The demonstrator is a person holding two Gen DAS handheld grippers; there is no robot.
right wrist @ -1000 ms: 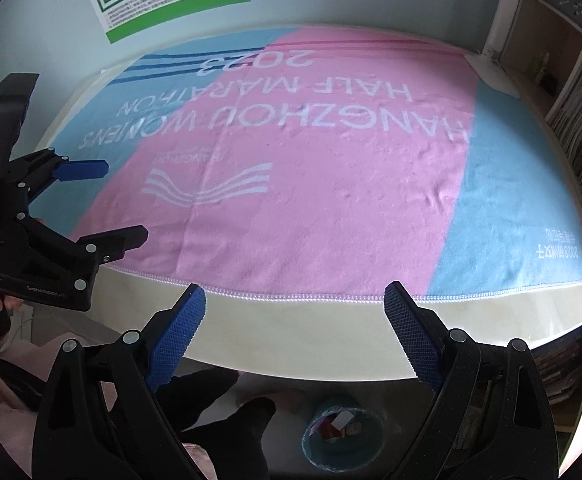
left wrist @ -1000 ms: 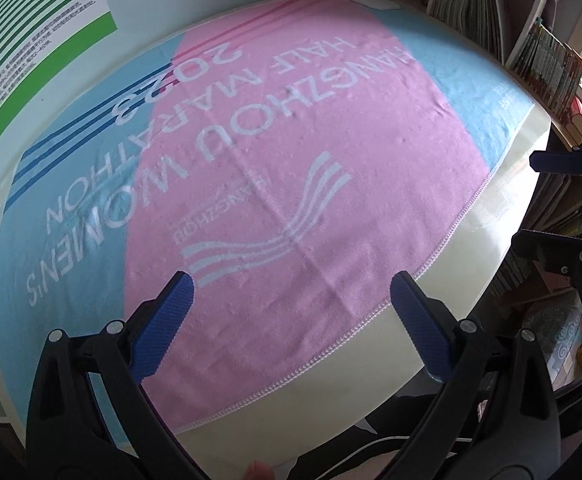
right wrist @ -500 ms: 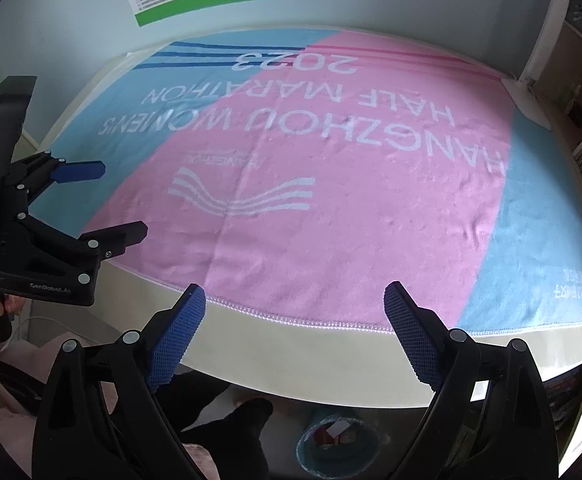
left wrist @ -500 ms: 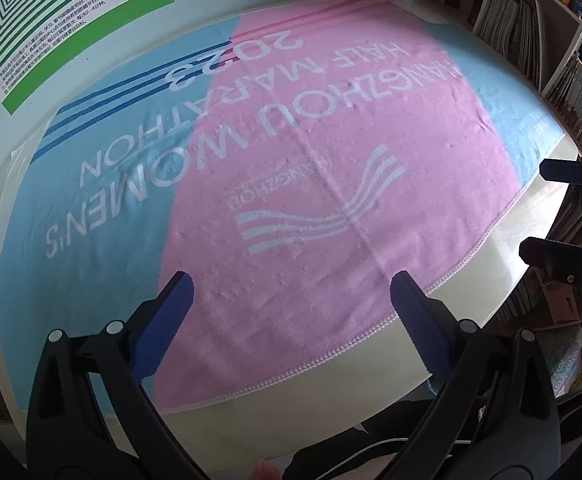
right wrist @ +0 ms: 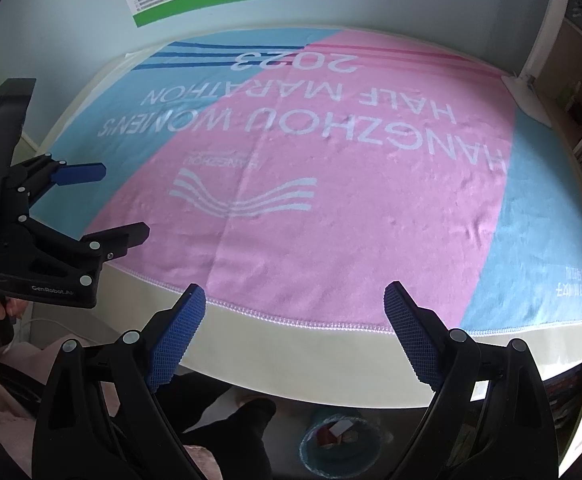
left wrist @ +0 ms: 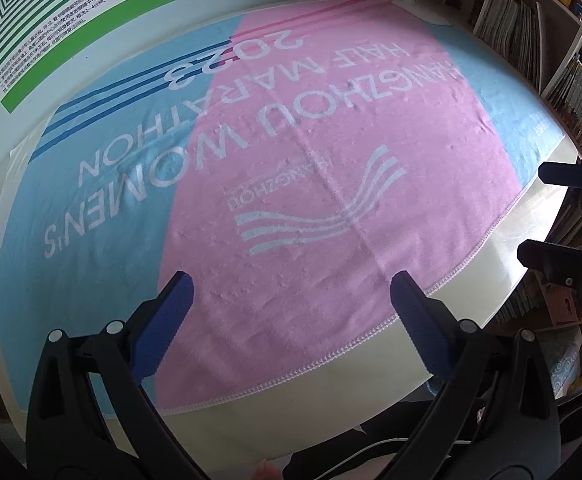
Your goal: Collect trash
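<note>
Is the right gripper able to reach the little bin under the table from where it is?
Probably yes. The right gripper hangs open at the table's near edge, and the bin sits on the floor just below with nothing between them. It would only need to drop down past the edge.

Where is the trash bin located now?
In the right wrist view, the trash bin stands on the floor below the table's near edge, between the right gripper's fingers.

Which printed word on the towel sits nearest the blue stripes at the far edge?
"2023" on the towel: the blue stripes run right up to it.
</note>
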